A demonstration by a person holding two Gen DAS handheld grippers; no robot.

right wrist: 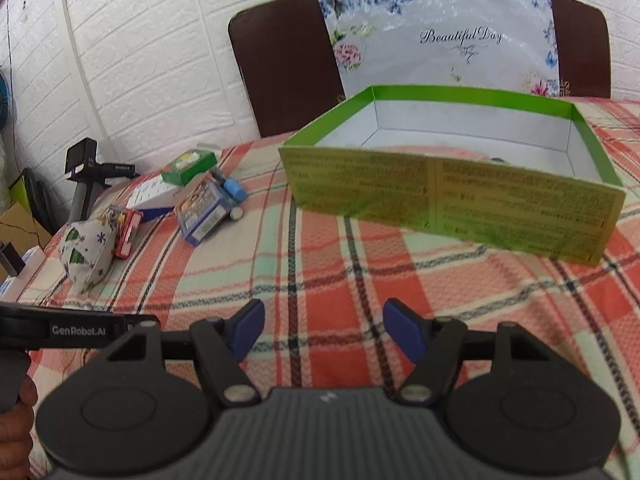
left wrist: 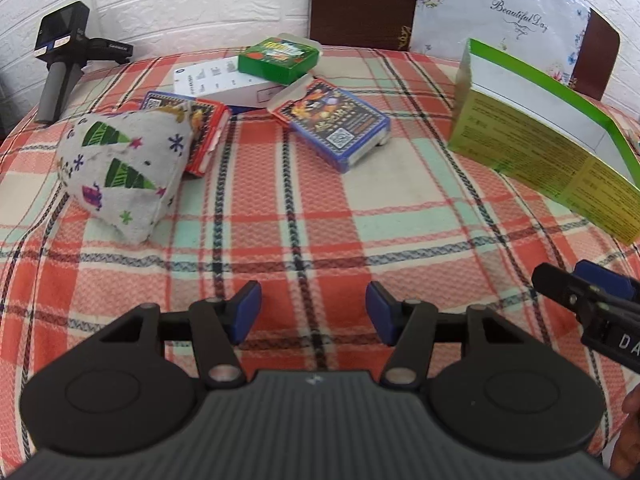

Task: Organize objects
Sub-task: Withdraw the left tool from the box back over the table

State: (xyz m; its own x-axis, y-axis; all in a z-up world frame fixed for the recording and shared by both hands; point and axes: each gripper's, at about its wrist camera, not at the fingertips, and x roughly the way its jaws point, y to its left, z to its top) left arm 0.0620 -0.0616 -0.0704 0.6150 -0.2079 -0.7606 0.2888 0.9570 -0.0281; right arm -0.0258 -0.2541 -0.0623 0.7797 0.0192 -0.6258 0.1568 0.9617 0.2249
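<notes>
Hovering low over the plaid tablecloth (left wrist: 320,208), left claw (left wrist: 313,312) spread wide and gripping nothing, right claw (right wrist: 323,330) spread the same way, also holding nothing. Plenty of bare cloth sitting in front of both, wide open lane down the middle of the table. Clutter crowding the far left corner instead: fabric pouch (left wrist: 120,168) with green trees leaning against a red card box (left wrist: 208,136), blue card box (left wrist: 340,128) lying flat just right of that, green box (left wrist: 280,58) resting on top of a white box (left wrist: 224,84). Black camera on a stand (left wrist: 60,56) standing right at the left edge. Green tray box (right wrist: 452,168) sitting open on the right side, well apart from the pile, white inside mostly showing bare, something small and blue peeking over the near wall, can't tell what. Brown chair back (right wrist: 288,68) standing behind the far edge.
</notes>
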